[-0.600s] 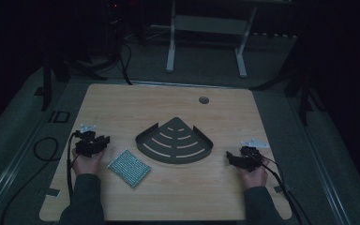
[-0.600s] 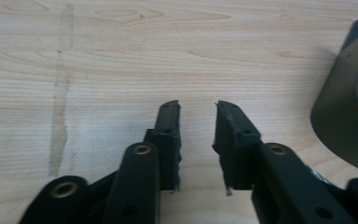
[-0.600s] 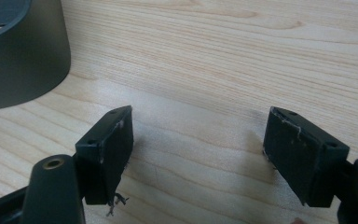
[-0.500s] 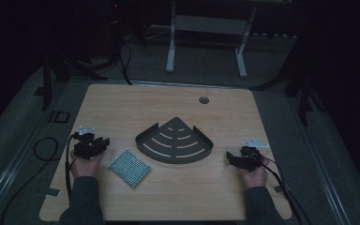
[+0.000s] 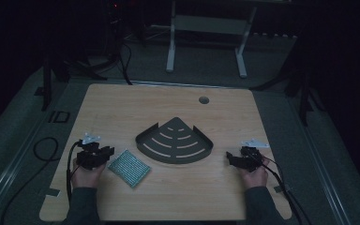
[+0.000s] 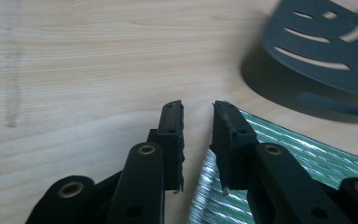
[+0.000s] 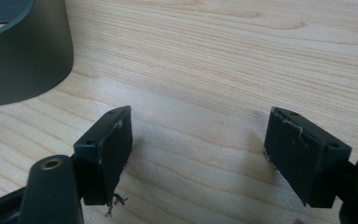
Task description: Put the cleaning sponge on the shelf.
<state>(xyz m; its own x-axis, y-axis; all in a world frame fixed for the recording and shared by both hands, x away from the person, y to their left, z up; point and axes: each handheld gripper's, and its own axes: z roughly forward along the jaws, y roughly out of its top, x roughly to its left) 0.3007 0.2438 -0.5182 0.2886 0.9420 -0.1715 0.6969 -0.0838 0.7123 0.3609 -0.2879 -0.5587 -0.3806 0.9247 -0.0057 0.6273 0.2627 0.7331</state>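
That green scrubbing pad [image 6: 303, 158] looks light and floppy, so I'd pinch its near corner; left gripper [image 6: 198, 116] sits narrowly parted beside it, empty; right gripper [image 7: 198, 140] spread wide over bare surface [image 7: 242, 56].

Light wooden table [image 5: 122, 112] with rounded corners and a round cable hole [image 5: 204, 100] near its far edge, grey carpeted floor [image 5: 206, 75] around it, white metal frame legs [image 5: 171, 47] beyond, dark stands [image 5: 304, 93] at the sides, black cable [image 5: 40, 150] on the floor, dim room.
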